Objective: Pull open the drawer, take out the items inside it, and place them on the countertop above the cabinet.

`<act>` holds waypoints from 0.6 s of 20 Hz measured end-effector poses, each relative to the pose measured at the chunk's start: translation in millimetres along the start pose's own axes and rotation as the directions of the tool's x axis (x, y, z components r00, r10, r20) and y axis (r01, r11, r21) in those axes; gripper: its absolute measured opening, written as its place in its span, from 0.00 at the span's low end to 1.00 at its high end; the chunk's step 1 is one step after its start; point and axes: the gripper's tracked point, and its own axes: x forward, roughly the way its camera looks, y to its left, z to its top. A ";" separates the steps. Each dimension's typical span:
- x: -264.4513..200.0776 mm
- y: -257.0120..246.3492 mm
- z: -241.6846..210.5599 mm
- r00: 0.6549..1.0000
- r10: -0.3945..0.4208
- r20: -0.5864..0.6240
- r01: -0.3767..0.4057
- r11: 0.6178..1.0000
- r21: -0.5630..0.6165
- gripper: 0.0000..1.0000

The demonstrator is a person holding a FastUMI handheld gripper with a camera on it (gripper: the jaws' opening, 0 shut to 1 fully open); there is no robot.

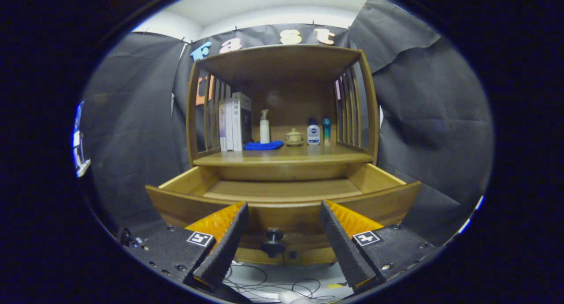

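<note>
While the gripper (282, 216) holds its jaws wide with nothing between them, the drawer (282, 194) stands pulled open just ahead, its knob (273, 242) between the fingers, below the countertop (282, 156) with a small white bottle (313, 133) whose label is too small to read.

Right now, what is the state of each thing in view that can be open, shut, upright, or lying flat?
Drawer: pulled open, the visible part of its floor bare.
Knob: free, between the jaws, untouched.
Gripper: jaws open, holding nothing.
Books: upright on the countertop.
Pump bottle: upright.
Blue cloth: lying flat.
Lidded jar: lid on.
Two small bottles: upright, capped.
</note>
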 end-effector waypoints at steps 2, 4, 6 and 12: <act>13.2 -7.5 25.3 1.000 -0.015 0.009 0.015 1.000 -0.007 1.00; 33.1 -6.6 45.8 1.000 -0.010 -0.004 0.010 1.000 0.000 1.00; 57.9 -8.9 59.6 0.998 -0.017 -0.056 0.018 1.000 0.005 1.00; 135.5 -6.5 57.3 0.945 -0.031 -0.326 0.036 0.999 0.009 1.00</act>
